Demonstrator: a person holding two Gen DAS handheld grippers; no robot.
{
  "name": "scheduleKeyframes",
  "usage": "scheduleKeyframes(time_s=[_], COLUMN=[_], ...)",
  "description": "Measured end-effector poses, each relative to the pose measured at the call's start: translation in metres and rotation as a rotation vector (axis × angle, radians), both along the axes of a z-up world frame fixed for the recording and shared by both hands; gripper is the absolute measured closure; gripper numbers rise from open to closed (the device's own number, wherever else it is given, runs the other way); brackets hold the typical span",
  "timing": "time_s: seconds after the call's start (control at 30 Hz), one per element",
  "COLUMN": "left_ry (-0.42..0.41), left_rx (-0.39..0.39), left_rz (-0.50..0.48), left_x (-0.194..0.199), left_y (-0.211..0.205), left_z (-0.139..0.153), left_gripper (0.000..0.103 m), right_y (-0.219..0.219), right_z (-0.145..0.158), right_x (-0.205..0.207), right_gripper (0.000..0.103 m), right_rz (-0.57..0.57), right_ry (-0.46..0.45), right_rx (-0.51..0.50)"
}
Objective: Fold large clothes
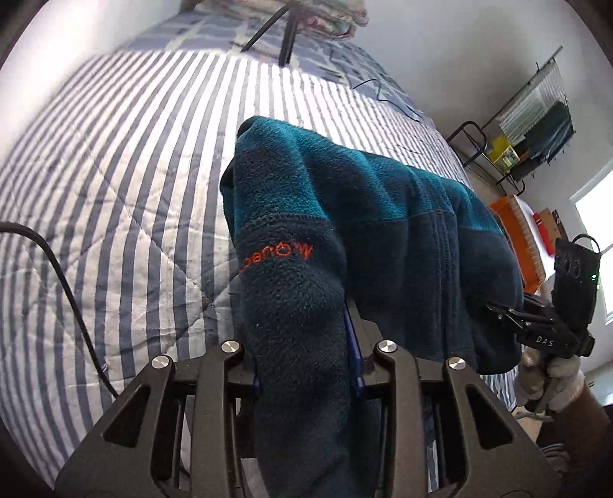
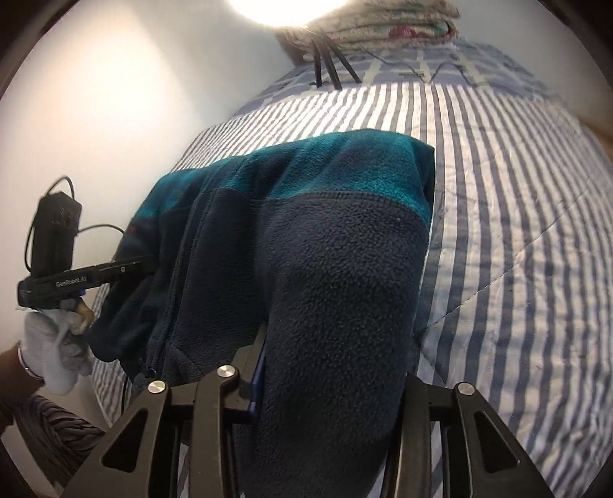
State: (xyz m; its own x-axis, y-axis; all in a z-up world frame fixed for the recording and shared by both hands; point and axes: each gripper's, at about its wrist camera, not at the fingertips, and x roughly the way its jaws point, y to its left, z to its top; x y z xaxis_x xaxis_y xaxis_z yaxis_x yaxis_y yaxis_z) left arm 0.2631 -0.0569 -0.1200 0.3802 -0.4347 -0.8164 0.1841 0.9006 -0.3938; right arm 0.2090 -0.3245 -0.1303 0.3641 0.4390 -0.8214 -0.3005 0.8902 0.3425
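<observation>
I am pointing my left gripper (image 1: 302, 344) and right gripper (image 2: 333, 367) downward over the striped quilted bed cover (image 1: 115, 172), both pinching the dark blue and teal fleece jacket (image 1: 345, 199).

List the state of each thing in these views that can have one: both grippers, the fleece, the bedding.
left gripper: shut on the fleece jacket.
right gripper: shut on the fleece jacket.
fleece jacket: bunched, held up between both grippers; whether its far edge touches the quilt cannot be told.
striped quilt: spread flat on the bed.
folded blanket: stacked at the bed's far end.
</observation>
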Motion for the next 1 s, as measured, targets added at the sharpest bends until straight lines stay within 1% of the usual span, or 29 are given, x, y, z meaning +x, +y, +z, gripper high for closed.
scheduleKeyframes(time_s=[0.07,0.23,0.3,0.47,0.6,0.73,0.83,1.0], left_ry=[-0.017,-0.101,-0.131,-0.192,-0.225,-0.223,-0.234,-0.26], left_rx=[0.004,0.063,0.069,0.069,0.072,0.051,0.052,0.061], left_rz=[-0.012,-0.07,-0.087,-0.132,-0.161,-0.174,-0.187,-0.212], left_x=[-0.008,-0.03,-0.039,-0.054,-0.061,-0.051,-0.046,-0.029], left_y=[-0.008,-0.029,-0.038,-0.059,-0.075,-0.085,-0.095,-0.124], left_z=[0.009,0.027,0.037,0.058,0.065,0.062,0.063,0.063], left_gripper=[0.073,0.074,0.074,0.074,0.074,0.074,0.074,0.074], right_y=[0.003,-0.002,-0.005,-0.022,-0.032,-0.042,-0.049,-0.064], right_z=[0.007,0.026,0.036,0.055,0.069,0.078,0.084,0.093], right_x=[-0.007,-0.034,-0.043,-0.054,-0.058,-0.059,-0.055,-0.045], right_gripper=[0.067,0.069,0.069,0.07,0.07,0.07,0.07,0.071], right_rz=[0.01,0.005,0.006,-0.028,-0.047,-0.085,-0.106,-0.132], right_ry=[-0.017,-0.062,-0.092,-0.122,-0.145,-0.148,-0.154,-0.181], right_rx=[-0.031,-0.083,-0.105,-0.106,-0.136,-0.16,-0.195,-0.261])
